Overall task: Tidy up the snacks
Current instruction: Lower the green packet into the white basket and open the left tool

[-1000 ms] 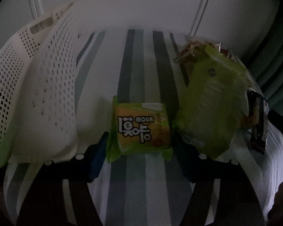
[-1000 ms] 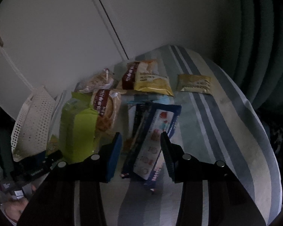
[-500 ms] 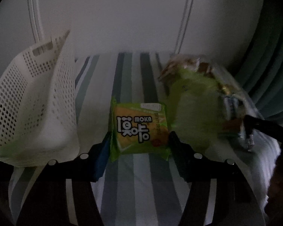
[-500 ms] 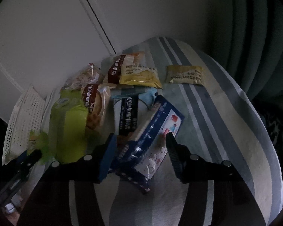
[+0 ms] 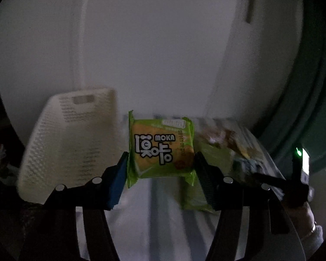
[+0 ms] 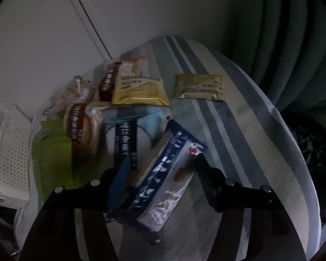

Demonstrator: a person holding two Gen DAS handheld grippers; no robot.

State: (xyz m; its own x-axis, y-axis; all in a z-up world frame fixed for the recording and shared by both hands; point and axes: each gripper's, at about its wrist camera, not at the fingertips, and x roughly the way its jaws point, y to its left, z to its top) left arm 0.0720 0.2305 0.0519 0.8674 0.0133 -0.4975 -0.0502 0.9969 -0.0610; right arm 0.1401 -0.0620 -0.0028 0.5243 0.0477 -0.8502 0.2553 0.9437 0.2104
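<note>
My left gripper (image 5: 160, 167) is shut on a green and orange MOKA snack packet (image 5: 160, 148) and holds it upright in the air above the striped tablecloth (image 5: 163, 206). The white perforated basket (image 5: 69, 143) stands just left of it, lower down. In the right wrist view my right gripper (image 6: 160, 165) is open and straddles a blue and white snack pack (image 6: 169, 187) that lies slanted between the fingers. The right finger touches the pack's upper corner. The basket (image 6: 10, 165) shows at the far left of that view.
Beyond the right gripper lies a heap: two yellow packets (image 6: 139, 87) (image 6: 200, 87), bread with a dark red label (image 6: 82, 126), a green pack (image 6: 54, 152) and a dark-labelled pack (image 6: 126, 139). White cabinet doors (image 5: 141, 43) stand behind, a green curtain (image 6: 293, 43) to the right.
My left gripper closed on the MOKA packet and lifted it off the cloth. My right gripper widened and came down around the blue and white pack, which has tilted.
</note>
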